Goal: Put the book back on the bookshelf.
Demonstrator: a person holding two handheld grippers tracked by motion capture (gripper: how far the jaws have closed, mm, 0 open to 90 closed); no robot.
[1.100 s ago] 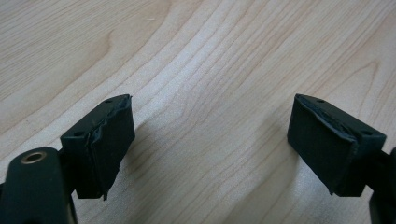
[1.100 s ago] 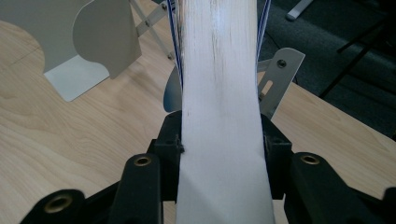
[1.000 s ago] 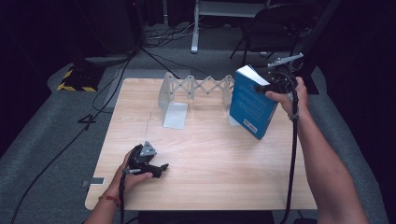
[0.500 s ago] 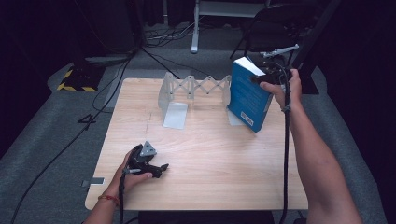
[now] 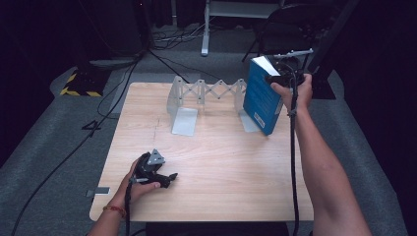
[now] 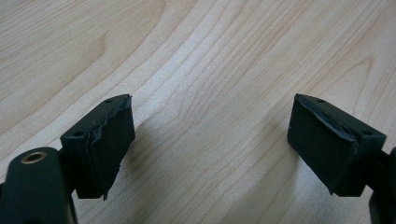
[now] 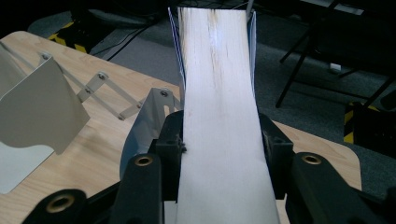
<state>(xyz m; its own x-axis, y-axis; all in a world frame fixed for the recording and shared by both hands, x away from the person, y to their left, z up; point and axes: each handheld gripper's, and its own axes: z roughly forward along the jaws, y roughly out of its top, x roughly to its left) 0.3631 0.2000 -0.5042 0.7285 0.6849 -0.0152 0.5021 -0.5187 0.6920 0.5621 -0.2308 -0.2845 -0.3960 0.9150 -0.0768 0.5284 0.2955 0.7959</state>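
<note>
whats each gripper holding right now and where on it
The right gripper clamps the blue book across its page edge near the top. The left gripper holds nothing, its jaws open over the table.

The left hand [image 5: 140, 179] rested on the table [image 5: 221, 172] near its front left corner, and its forearm came in from the front edge. It held the left gripper [image 5: 164, 178] lying low on the surface, with the grey plate on top and the jaws pointing to the right. In the left gripper view these jaws stood wide apart, with nothing between the pads [image 6: 109, 144]. The right arm stretched long and almost straight along the right edge toward the far right corner. The right hand [image 5: 292, 91] was raised there and held the right gripper [image 5: 275, 78], whose jaws were closed from both sides on the blue book [image 5: 263, 98]. The cable hung down along the forearm.
</note>
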